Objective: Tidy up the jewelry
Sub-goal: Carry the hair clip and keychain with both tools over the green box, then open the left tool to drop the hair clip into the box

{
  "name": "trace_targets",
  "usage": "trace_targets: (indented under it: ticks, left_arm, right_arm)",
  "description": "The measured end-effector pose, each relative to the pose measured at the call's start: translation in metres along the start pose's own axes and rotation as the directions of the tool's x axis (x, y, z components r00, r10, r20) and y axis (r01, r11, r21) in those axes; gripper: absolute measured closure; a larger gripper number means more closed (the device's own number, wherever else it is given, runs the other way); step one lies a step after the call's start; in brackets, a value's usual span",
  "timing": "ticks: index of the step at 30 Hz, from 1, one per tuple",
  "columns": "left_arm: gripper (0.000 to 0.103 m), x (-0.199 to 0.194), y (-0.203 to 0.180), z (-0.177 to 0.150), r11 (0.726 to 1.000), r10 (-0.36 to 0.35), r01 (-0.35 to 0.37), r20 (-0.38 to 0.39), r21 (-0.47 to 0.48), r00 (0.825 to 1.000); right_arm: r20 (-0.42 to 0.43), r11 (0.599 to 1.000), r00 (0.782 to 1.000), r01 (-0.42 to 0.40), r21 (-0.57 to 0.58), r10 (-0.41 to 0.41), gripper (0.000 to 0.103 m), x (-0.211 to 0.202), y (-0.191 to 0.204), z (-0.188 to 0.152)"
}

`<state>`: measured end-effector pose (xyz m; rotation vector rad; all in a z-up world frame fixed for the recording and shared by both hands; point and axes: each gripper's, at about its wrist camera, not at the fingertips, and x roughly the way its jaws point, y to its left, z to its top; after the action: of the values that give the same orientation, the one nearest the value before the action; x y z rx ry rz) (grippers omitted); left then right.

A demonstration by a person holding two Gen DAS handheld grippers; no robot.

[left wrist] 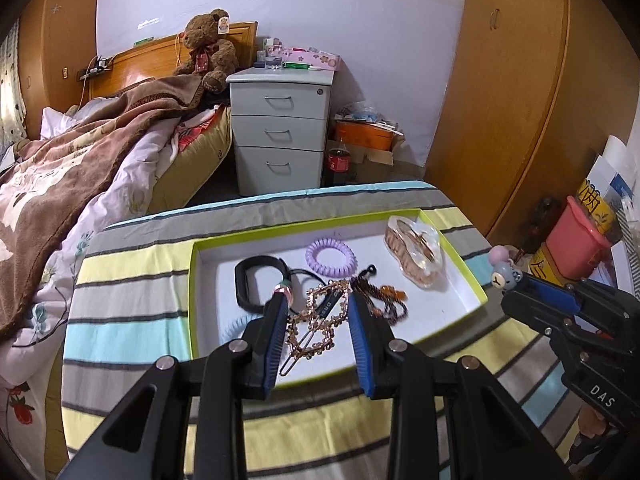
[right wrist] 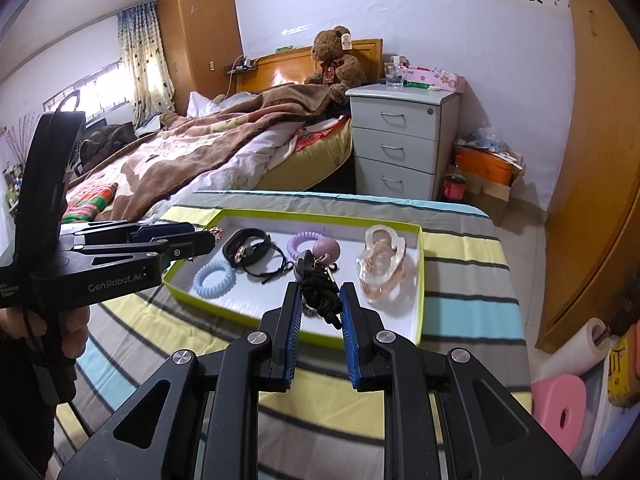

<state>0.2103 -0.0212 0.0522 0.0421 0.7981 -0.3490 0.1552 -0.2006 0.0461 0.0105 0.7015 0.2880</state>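
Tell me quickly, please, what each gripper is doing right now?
Left gripper: closed on the gold hair clip, held over the tray.
Right gripper: closed on the charm's black knotted cord.

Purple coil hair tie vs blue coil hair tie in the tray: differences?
Colour: the purple hair tie is lilac; the blue hair tie is pale blue. Size: purple looks smaller, though it lies farther off. Place: purple sits mid-tray by the far wall; blue lies at the near left corner of the tray. Both are spiral coil rings lying flat.
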Motion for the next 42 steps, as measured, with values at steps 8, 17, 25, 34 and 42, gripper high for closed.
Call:
trace_targets:
  ticks: [8, 17, 25, 34, 42]
  left_arm:
    - [0.070, 0.027, 0.008, 0.007, 1.000, -0.023, 0.023, -0.037, -0.013, 0.999]
    - [0.070, 0.054, 0.020, -0.002, 0.999, -0.015, 0.011, -0.091, -0.045, 0.996]
    - [0.071, 0.062, 0.018, -0.009, 0.999, -0.010, 0.005, -0.113, -0.040, 0.994]
    - [0.071, 0.065, 0.015, -0.014, 0.999, -0.018, 0.013, -0.124, -0.037, 0.992]
    - [0.071, 0.065, 0.013, -0.014, 1.000, -0.013, 0.010, -0.129, -0.030, 0.992]
  right_arm:
    - [-0.064, 1.000, 0.998, -0.005, -0.017, 0.004, 0.083, 0.034, -0.006, -0.001]
    - [-0.150, 0.999, 0.989, -0.012, -0.040, 0.006, 0.083, 0.065, -0.013, -0.009]
    - [-0.190, 0.999, 0.982, 0.004, -0.051, -0.014, 0.083, 0.075, -0.019, -0.013]
    - [-0.213, 0.998, 0.977, 0.005, -0.063, -0.018, 0.083, 0.081, -0.017, -0.013]
    - [-0.220, 0.998, 0.975, 0.016, -0.062, -0.029, 0.083, 0.085, -0.018, -0.014]
